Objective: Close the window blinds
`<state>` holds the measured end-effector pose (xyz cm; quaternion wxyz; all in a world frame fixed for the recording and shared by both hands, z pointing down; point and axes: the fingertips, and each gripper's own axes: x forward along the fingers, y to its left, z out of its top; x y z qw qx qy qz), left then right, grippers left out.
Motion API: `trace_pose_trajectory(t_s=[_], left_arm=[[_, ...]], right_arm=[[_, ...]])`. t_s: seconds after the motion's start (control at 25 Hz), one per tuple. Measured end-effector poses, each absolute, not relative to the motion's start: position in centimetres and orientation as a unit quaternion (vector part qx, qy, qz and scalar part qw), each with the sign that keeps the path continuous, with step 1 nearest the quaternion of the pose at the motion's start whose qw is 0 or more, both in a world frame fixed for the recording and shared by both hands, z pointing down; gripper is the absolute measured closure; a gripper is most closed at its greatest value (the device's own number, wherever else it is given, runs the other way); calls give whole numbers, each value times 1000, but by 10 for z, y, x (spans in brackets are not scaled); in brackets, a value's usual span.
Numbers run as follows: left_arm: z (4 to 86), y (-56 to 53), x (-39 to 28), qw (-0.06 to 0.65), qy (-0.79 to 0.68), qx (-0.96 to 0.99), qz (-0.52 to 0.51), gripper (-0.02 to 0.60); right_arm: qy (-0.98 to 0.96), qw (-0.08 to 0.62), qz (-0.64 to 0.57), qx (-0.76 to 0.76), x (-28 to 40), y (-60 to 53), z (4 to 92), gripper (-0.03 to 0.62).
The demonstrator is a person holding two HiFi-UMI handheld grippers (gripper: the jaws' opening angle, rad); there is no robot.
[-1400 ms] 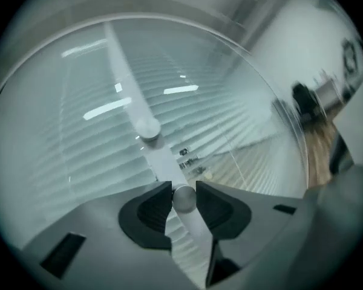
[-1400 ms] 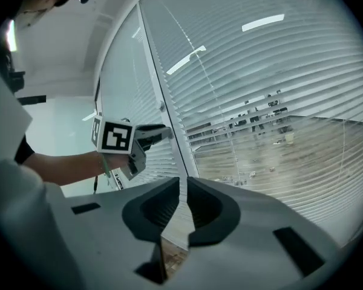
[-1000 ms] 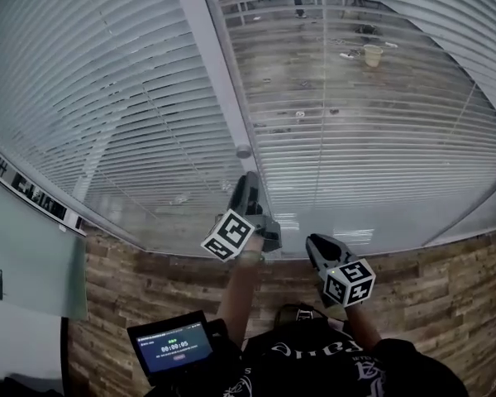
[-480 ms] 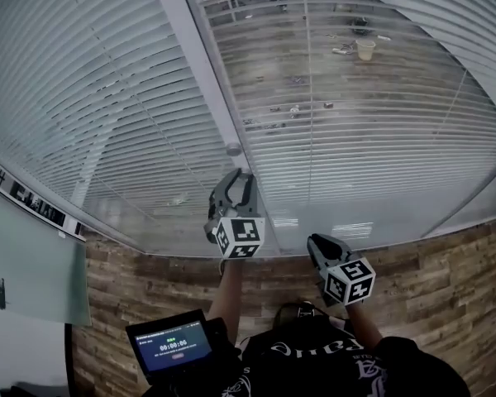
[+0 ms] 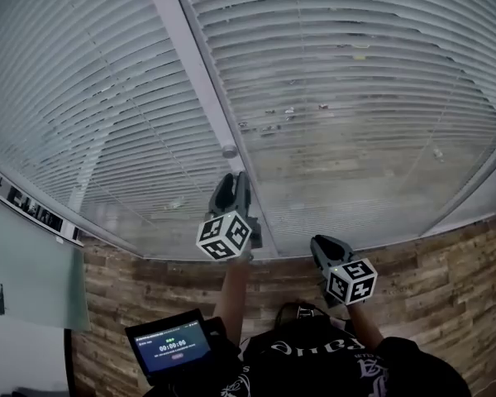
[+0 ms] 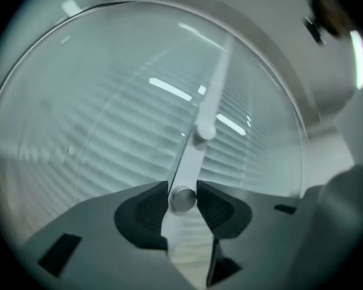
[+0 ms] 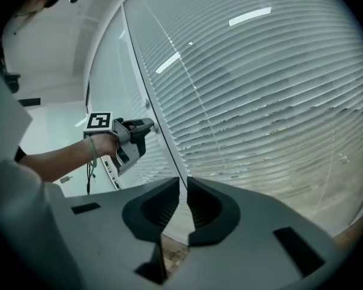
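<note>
- My left gripper is clamped on the blind wand, with the wand's metal tip between its jaws.
- My right gripper sits lower and to the right, jaws almost together, holding nothing.
- The blinds cover the glass straight ahead, with wooden floor showing faintly through the slats.

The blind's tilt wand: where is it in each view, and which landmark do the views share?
Head view: the wand, centre, just above the left tongs.
Left gripper view: centre, upright, its lower end gripped between the tongs.
Right gripper view: too thin to make out.
Shared landmark: the left tongs, centre-left in the right gripper view.
</note>
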<state>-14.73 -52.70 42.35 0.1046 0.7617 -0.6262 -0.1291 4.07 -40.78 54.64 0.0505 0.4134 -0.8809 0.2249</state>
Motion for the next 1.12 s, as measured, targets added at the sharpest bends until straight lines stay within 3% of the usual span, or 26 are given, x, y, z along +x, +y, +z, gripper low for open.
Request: trace_pose_trajectory(t_s=[0.12, 0.2, 0.36, 0.48, 0.56, 0.6, 0.76, 0.84, 0.92, 1.12], left_arm=[[433, -524, -133, -123, -622, 756, 165, 408], [444, -527, -124, -224, -581, 723, 300, 399], [449, -529, -120, -285, -561, 691, 356, 404], [443, -530, -126, -291, -564, 689, 349, 449], [439, -533, -130, -237, -588, 719, 284, 453], [437, -533, -133, -176, -608, 744, 214, 453], [429, -531, -151, 162, -624, 746, -168, 454], [434, -532, -152, 284, -577, 703, -304, 454], [437, -534, -149, 325, -547, 690, -344, 454], [440, -530, -155, 272, -556, 737, -273, 454]], right_arm=[[-883, 52, 225, 409, 37, -405, 549, 542], [-883, 54, 227, 408, 35, -405, 551, 542], [-883, 56, 226, 407, 34, -401, 553, 542], [-881, 55, 226, 411, 35, -399, 552, 542], [-878, 55, 228, 416, 37, -401, 551, 542], [-877, 56, 229, 419, 39, -400, 551, 542], [-872, 52, 233, 427, 43, -394, 551, 542], [-870, 51, 233, 431, 47, -391, 551, 542], [-867, 51, 233, 437, 51, -389, 553, 542], [-863, 51, 233, 446, 46, -380, 554, 542]])
